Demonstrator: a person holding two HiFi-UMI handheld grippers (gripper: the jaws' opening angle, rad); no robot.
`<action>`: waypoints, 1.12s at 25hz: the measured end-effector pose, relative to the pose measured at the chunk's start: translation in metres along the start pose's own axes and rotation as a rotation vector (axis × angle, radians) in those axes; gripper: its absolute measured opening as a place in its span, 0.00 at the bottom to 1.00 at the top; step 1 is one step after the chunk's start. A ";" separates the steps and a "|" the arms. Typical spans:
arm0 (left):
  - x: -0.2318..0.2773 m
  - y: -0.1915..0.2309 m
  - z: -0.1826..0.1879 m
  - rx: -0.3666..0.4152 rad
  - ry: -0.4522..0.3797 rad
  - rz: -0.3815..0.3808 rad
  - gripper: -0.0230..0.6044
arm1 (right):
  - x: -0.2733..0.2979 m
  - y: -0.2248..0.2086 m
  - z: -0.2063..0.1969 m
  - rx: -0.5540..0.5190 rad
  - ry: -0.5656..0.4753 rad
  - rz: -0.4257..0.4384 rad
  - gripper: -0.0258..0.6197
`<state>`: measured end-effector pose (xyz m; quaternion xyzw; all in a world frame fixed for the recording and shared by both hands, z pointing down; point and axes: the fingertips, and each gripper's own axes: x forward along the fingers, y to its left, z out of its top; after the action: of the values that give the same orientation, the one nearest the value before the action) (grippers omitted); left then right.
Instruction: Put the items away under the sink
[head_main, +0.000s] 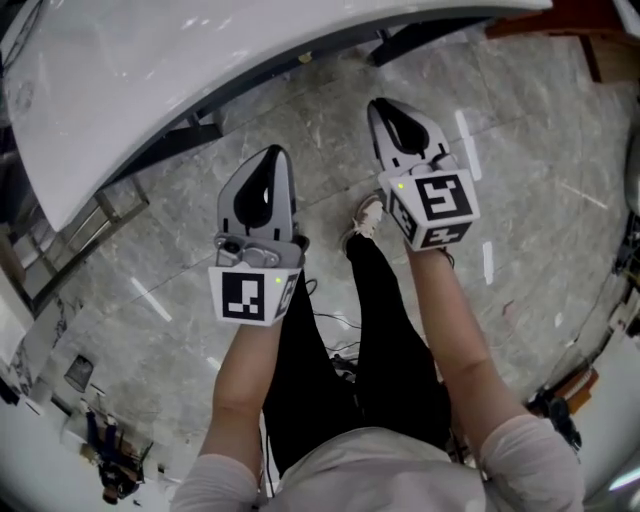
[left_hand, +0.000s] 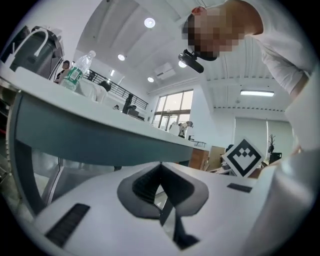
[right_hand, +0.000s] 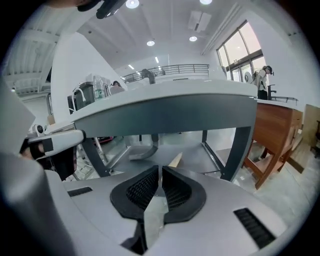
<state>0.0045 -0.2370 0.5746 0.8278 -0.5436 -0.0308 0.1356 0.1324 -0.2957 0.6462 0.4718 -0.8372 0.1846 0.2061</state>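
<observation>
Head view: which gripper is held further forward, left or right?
The right gripper. It sits higher in the head view, stretched further out from the person's body, while the left gripper sits lower and closer in. Both are shut and empty.

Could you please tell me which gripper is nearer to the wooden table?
Right. The wooden table lies ahead and to the right of the right gripper; the left gripper is farther left.

Floor (head_main: 180, 300): grey marble tiles, glossy, streaked with reflections.
Table (head_main: 150, 70): white top, dark legs.
Ceiling (left_hand: 125, 35): white, round lamps (left_hand: 149, 22) lit.
Windows (left_hand: 176, 106): tall, bright, on far wall.
Furniture: wooden cabinet (right_hand: 277, 130) at right; railing (right_hand: 172, 69) beyond table.
</observation>
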 end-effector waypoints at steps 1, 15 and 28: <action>0.000 -0.003 0.007 -0.001 0.007 -0.003 0.04 | -0.006 0.002 0.004 0.004 0.002 0.000 0.12; -0.009 -0.007 0.084 -0.003 0.028 0.047 0.04 | -0.048 0.023 0.042 0.058 0.054 0.065 0.11; -0.026 -0.023 0.141 -0.030 -0.027 0.107 0.04 | -0.086 0.047 0.108 0.000 0.021 0.165 0.11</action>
<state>-0.0133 -0.2311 0.4307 0.7950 -0.5883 -0.0428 0.1419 0.1138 -0.2653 0.5046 0.3992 -0.8710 0.2059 0.1991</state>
